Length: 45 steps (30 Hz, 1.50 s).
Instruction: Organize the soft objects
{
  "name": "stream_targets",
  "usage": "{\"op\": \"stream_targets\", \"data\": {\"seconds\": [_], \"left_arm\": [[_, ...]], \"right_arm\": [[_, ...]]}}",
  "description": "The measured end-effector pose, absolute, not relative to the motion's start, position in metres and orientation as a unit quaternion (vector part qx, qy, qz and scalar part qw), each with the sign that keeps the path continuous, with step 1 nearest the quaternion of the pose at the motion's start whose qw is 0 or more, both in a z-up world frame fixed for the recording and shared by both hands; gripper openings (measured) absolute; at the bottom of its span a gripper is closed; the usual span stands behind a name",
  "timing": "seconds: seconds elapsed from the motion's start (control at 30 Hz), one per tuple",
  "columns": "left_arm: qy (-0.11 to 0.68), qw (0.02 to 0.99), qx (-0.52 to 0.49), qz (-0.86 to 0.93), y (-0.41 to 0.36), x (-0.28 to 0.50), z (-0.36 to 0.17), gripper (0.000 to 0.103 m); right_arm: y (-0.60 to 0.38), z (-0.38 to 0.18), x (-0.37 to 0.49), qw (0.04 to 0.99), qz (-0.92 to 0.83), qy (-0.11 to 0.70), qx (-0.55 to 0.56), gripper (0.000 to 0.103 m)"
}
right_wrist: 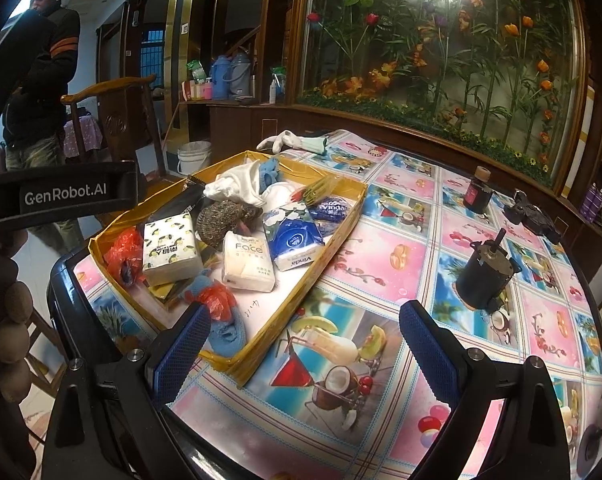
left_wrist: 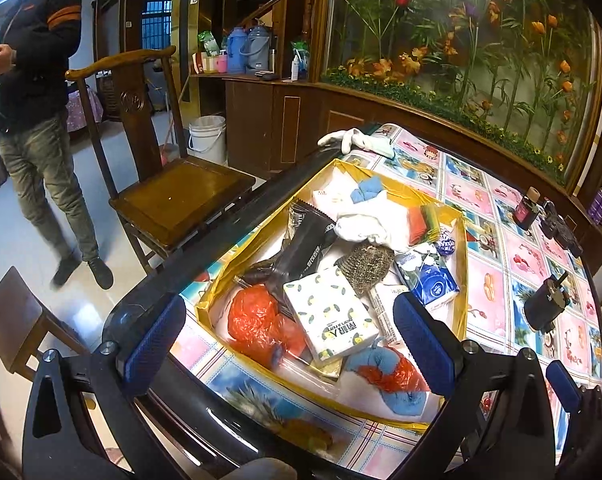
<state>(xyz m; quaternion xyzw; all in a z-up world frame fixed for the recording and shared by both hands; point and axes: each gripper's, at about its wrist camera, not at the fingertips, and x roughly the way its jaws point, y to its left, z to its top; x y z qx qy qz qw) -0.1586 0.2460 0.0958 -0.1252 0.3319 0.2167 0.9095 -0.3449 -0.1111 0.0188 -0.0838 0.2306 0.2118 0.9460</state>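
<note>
A shallow yellow tray (right_wrist: 333,236) sits on a round surface (right_wrist: 401,216) covered with a bright cloth printed with fruit and drinks. The tray is crowded with soft things. A lemon-print tissue pack (right_wrist: 171,248) lies near its left side, beside a crumpled red bag (right_wrist: 121,254). A white "Face" tissue pack (right_wrist: 247,260) lies next to a blue Vinda tissue pack (right_wrist: 295,240). Behind them sit a metal scourer (right_wrist: 221,220) and a white cloth (right_wrist: 237,188). At the near corner, a blue knit item (right_wrist: 229,332) is tangled with another scrap of red plastic. A black pouch (left_wrist: 305,240) leans along the tray's left wall.

Outside the tray, a white glove (right_wrist: 281,140) lies at the far edge of the surface. To the right, well apart from the tray, stand a small motor (right_wrist: 485,276), a dark bottle (right_wrist: 477,192) and a black object (right_wrist: 537,216). A wooden chair (left_wrist: 169,184) stands by the surface, and a man (left_wrist: 37,100) looks at a phone. A glass case of artificial flowers (right_wrist: 441,60) fills the background.

The left gripper (left_wrist: 289,344) hangs over the tray's near end, jaws wide apart and holding nothing; the lemon-print pack shows between them. The right gripper (right_wrist: 305,356) hangs over the tray's near right corner and the cloth beside it, jaws also wide apart and empty.
</note>
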Motion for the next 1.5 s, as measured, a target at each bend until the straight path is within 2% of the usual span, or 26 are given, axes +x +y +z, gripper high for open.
{"op": "stream_targets", "data": {"seconds": [1.5], "left_arm": [[0.347, 0.904, -0.129, 0.212, 0.253, -0.153, 0.083, 0.103]], "right_arm": [[-0.094, 0.012, -0.339, 0.939, 0.219, 0.241, -0.108, 0.097]]}}
